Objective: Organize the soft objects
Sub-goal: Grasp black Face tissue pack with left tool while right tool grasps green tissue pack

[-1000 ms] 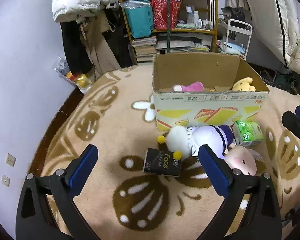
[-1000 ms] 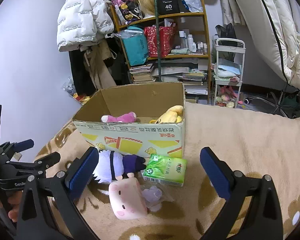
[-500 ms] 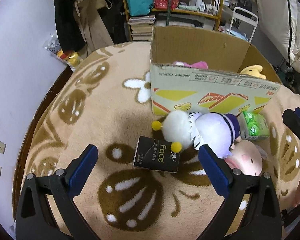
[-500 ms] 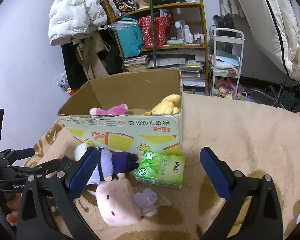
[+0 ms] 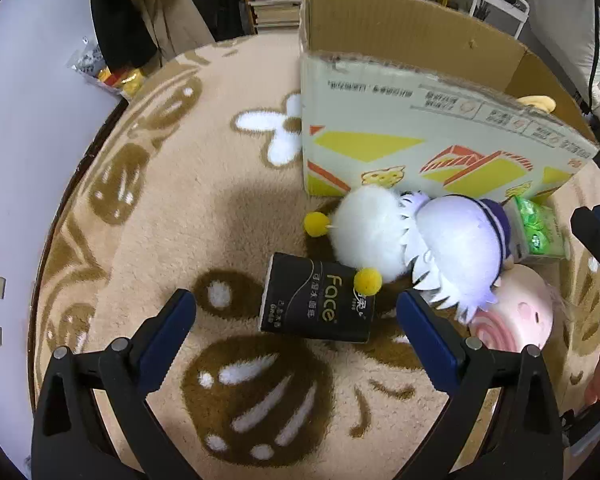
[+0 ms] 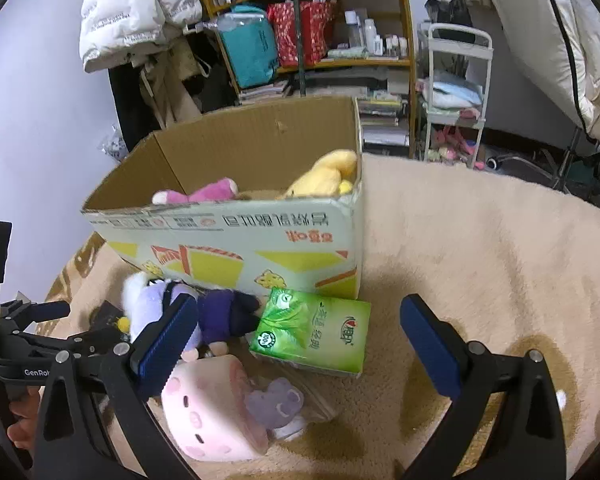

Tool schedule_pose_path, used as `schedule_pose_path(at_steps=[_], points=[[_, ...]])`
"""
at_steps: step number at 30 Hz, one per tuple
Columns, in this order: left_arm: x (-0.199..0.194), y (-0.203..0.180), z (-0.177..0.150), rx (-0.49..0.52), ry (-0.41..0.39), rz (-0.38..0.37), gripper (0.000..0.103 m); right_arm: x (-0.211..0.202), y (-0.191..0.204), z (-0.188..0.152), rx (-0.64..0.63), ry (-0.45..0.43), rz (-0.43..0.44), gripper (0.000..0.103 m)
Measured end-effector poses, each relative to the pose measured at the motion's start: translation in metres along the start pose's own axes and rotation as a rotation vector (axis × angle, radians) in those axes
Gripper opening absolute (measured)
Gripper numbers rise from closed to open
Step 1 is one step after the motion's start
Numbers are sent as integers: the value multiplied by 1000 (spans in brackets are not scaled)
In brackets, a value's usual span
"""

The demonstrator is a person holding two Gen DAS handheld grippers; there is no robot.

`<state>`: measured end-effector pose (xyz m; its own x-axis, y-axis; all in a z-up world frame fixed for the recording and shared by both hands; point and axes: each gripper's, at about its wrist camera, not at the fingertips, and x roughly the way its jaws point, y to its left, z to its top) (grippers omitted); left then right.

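Left wrist view: beige rug with brown motifs point(image 5: 148, 240) spans the frame, bare at left and centre; lavender wall point(image 5: 16, 120) at far left. Left gripper point(image 5: 296, 312), jaws wide apart and empty, hovers over a black tissue pack point(image 5: 316, 300) at lower centre. Purple-and-white plush doll point(image 5: 420, 240) touches the cardboard box point(image 5: 400, 140) at upper right; pink plush point(image 5: 516, 316) just beside it. Right wrist view: right gripper point(image 6: 300, 340) wide open, empty; green tissue pack point(image 6: 312, 332) below centre; plain rug at right lies clear

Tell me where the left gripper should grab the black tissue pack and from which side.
Grip the black tissue pack across its two long edges, coming straight down with the left gripper. It lies flat on the rug, long edges clear, while the white plush overlaps its far corner.
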<state>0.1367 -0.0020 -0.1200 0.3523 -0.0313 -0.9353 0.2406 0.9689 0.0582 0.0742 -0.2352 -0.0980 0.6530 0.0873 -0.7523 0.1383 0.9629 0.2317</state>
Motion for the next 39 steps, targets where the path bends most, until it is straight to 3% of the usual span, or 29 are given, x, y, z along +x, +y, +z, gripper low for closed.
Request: schedule_pose_path(at_steps=[8, 16, 23, 28, 31, 39], points=[[18, -5, 2, 11, 45, 14, 99, 20, -11, -5, 30, 56, -31, 103], [34, -9, 3, 29, 76, 46, 99, 33, -27, -6, 107, 99, -1, 103], [47, -14, 5, 53, 103, 65, 98, 46, -18, -12, 53, 145, -15, 103], [44, -19, 4, 68, 85, 34, 75, 52, -11, -14, 13, 167, -8, 103], [42, -21, 2, 86, 75, 39, 66, 56, -6, -16, 1, 196, -6, 91], [38, -22, -1, 84, 66, 55, 65, 57, -5, -15, -14, 211, -27, 83]])
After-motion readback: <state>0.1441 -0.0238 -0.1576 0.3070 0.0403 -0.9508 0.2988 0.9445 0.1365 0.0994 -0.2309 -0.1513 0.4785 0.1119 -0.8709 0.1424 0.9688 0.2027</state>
